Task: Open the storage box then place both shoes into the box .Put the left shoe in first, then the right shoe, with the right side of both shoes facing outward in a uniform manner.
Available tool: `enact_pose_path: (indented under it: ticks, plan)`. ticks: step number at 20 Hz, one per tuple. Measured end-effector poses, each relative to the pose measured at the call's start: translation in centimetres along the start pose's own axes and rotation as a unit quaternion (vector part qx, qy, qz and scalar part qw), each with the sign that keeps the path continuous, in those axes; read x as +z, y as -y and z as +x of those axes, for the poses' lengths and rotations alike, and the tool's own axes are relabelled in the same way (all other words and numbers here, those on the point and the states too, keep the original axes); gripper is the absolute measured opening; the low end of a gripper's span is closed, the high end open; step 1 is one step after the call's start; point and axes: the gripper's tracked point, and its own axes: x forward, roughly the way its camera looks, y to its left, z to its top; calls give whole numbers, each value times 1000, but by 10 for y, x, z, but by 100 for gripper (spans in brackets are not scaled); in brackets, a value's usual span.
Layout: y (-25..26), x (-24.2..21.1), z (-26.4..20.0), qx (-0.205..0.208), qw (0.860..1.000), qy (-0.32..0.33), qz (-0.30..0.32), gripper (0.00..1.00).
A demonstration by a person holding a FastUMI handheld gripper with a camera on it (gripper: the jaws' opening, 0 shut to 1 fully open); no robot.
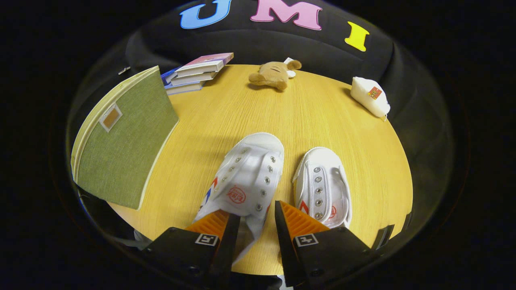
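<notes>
The left shoe [246,177], a white slip-on with metal eyelets and a red mark on its tongue, lies on the bench [314,117] with its heel end between the fingers and its toe pointing away from them. The gripper [258,219] has its fingers parted around that heel; a gap shows on both sides, so I judge they are not yet pressing on it. The right shoe [324,187] sits just beside the first, on its right, touching nothing that I can make out.

The storage box [121,141], covered in green cloth with a pale trim and a small label window, stands to the left of the shoes with its lid raised, so the opening step looks done. Both shoes are on the bench, so neither is placed yet: the left one must go in first, then the right.

Beyond the shoes lie a stack of books [197,72], a plush toy [274,74] and a white pouch [371,96].
</notes>
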Motion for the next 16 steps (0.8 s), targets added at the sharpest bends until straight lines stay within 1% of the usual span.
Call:
enact_pose_path:
  ticks: [2,3,4,5,6,7,9,11,16]
  plan:
    - [3,8,6,-21,1000,19,7,48]
    - [5,12,9,-36,999,28,13,37]
    - [11,12,13,-55,998,31,13,32]
    - [17,12,19,-68,997,28,15,24]
    - [18,7,23,-69,997,13,21,20]
    - [18,7,23,-65,997,12,38,14]
    - [16,10,21,-42,997,12,67,8]
    - [12,14,16,-24,996,14,89,5]
    - [5,25,-8,-7,994,26,109,5]
